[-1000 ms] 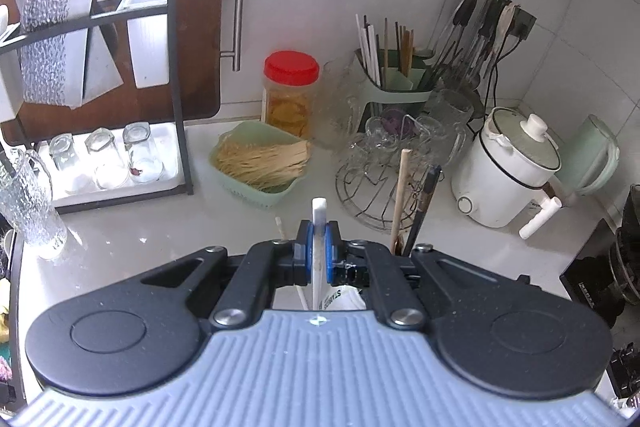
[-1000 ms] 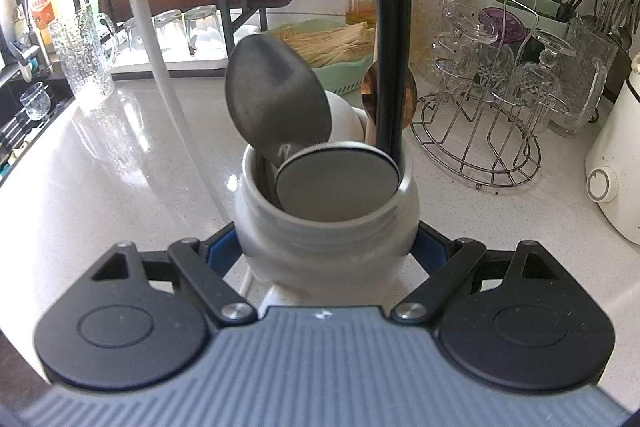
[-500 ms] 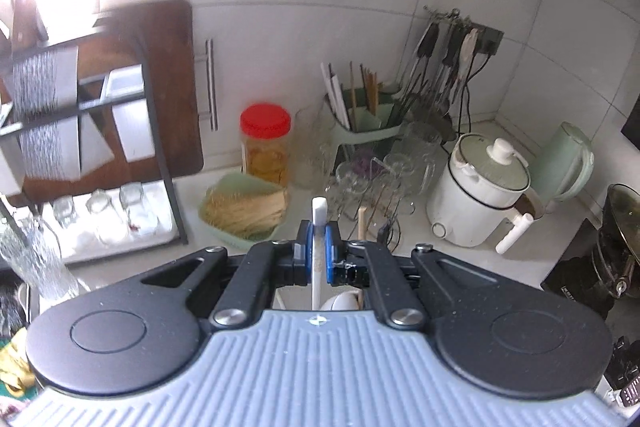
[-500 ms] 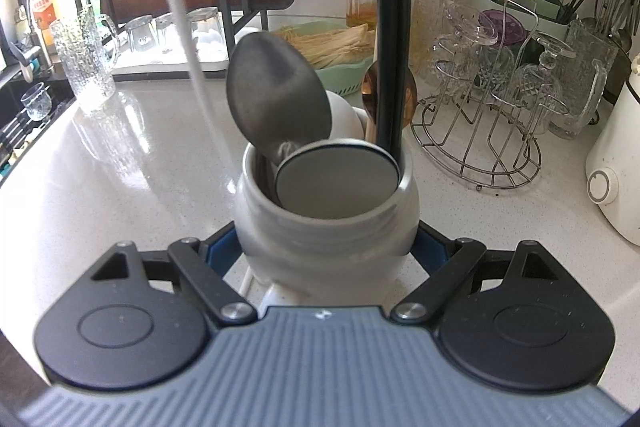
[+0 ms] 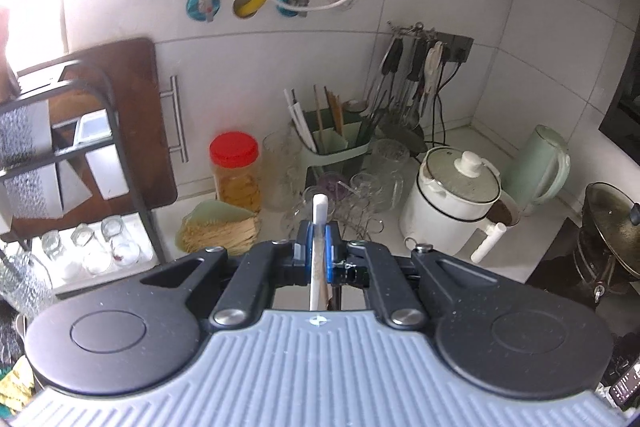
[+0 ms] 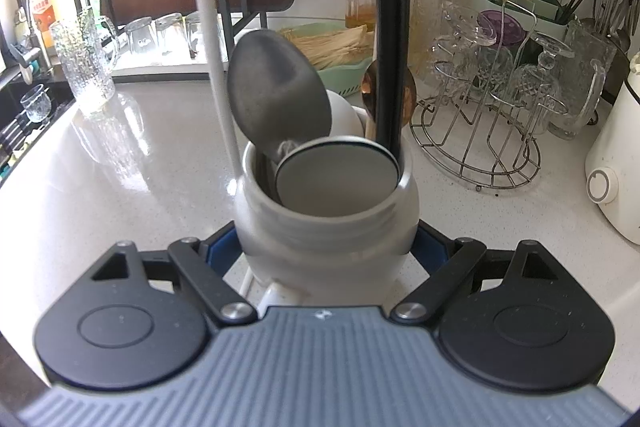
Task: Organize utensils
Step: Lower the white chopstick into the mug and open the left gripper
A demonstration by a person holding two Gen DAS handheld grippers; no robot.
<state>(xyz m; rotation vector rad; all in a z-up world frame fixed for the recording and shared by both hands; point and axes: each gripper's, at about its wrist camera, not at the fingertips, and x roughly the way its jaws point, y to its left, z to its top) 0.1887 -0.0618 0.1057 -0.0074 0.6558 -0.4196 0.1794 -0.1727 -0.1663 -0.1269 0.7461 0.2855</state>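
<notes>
The left gripper (image 5: pixel 317 241) is clamped tight on a slim white utensil handle (image 5: pixel 319 227), the blue pads (image 5: pixel 301 242) pinching its flat sides. The grip sits just below the handle's squared end, probably so the long remainder hangs free beneath the hand for steering. In the right wrist view the same white handle (image 6: pixel 212 39) runs as a long pale bar from the top edge down to the left rim of the white ceramic jar (image 6: pixel 326 223). Its long axis is close to upright, leaning slightly, upper end toward the left gripper and lower end at the jar's mouth. Whether that lower end is inside the jar or just behind the rim cannot be told — the jar wall hides it.

The right gripper (image 6: pixel 326 251) has its jaws wide around the jar's belly, pads against both sides. It appears to be bracing the jar on the white countertop (image 6: pixel 132 179) so it will not tip or slide while a utensil moves through its mouth. The jar already holds a steel spoon (image 6: pixel 276 95) bowl-up, a flat round steel disc (image 6: pixel 336 175), a copper-coloured spoon (image 6: pixel 370 91) and dark upright chopsticks (image 6: pixel 390 27) — crowded, so the free gap is at the left rim.

Farther right on the counter stand a wire glass rack (image 6: pixel 480 131) and a green utensil caddy (image 5: pixel 340 143).
</notes>
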